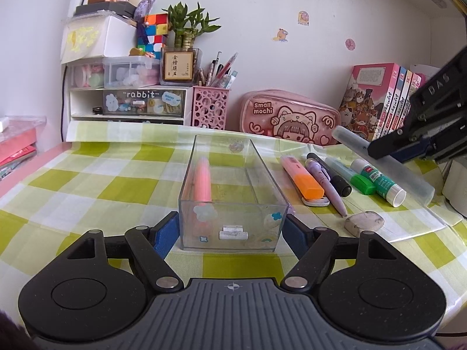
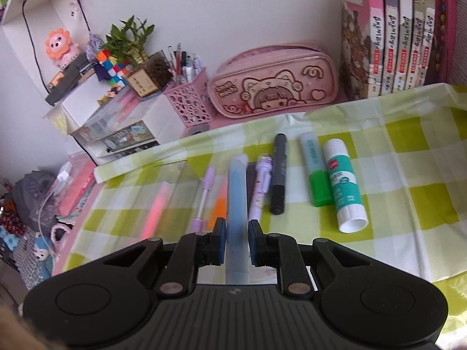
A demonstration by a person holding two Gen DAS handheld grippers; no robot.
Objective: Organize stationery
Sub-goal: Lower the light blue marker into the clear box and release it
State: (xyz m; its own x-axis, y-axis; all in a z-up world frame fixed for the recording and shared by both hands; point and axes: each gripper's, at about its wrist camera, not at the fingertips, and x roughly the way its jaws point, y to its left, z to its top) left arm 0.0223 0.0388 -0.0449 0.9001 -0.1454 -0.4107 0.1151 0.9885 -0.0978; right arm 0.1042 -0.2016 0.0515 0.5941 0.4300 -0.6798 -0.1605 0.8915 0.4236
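Left gripper [image 1: 232, 230] spread wide, pads flanking clear rectangular plastic box [image 1: 232, 195], steadying it. At two o'clock, right gripper [image 2: 236, 240] clamped on frosted translucent tube [image 2: 237, 218], lifted for boxing.

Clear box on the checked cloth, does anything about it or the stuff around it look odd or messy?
Nothing is spilled or broken. The clear box sits straight between the left gripper fingers, with one pink pen lying flat inside. The eraser beside it looks grubby with grey smudges.
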